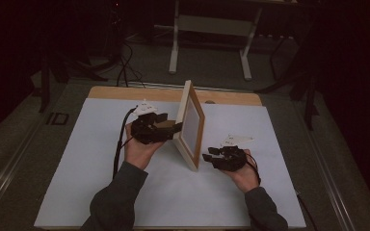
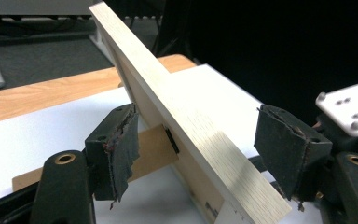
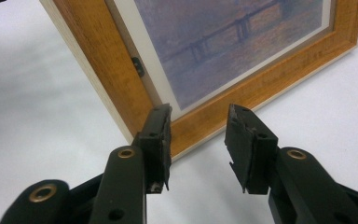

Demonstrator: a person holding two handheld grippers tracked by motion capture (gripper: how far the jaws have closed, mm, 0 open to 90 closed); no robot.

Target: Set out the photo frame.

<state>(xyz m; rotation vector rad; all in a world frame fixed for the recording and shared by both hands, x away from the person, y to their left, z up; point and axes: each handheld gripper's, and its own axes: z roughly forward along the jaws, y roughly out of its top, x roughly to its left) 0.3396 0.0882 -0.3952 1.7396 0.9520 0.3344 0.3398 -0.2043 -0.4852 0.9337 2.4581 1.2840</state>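
Picture frame [image 1: 191, 126]: stands upright on the white sheet of the table [image 1: 101, 159], propped on its rear easel leg, roughly mid-table between my two hands. From the high view, its long edge runs away from me and slightly left; the printed face looks toward my right. My left tool [image 1: 166, 127] sits just behind the frame's back, close against it; my right tool [image 1: 211, 158] sits low by the near bottom corner, on the face side, a little apart.

Left gripper view: frame's pale side edge [image 2: 191, 126] runs diagonally between my jaws, which stand wide, neither pad pressing the wood. Brown easel leg [image 2: 151, 151] shows beyond the left pad [image 2: 121, 149].

Right gripper view: jaws stand moderately apart, nothing between them. Frame's lower rail [image 3: 261, 79] lies just ahead of the tips, tilted across the view.

Judgement: frame appears free-standing. The left tool is nearer; backing out along the frame's edge must not brush the leg.
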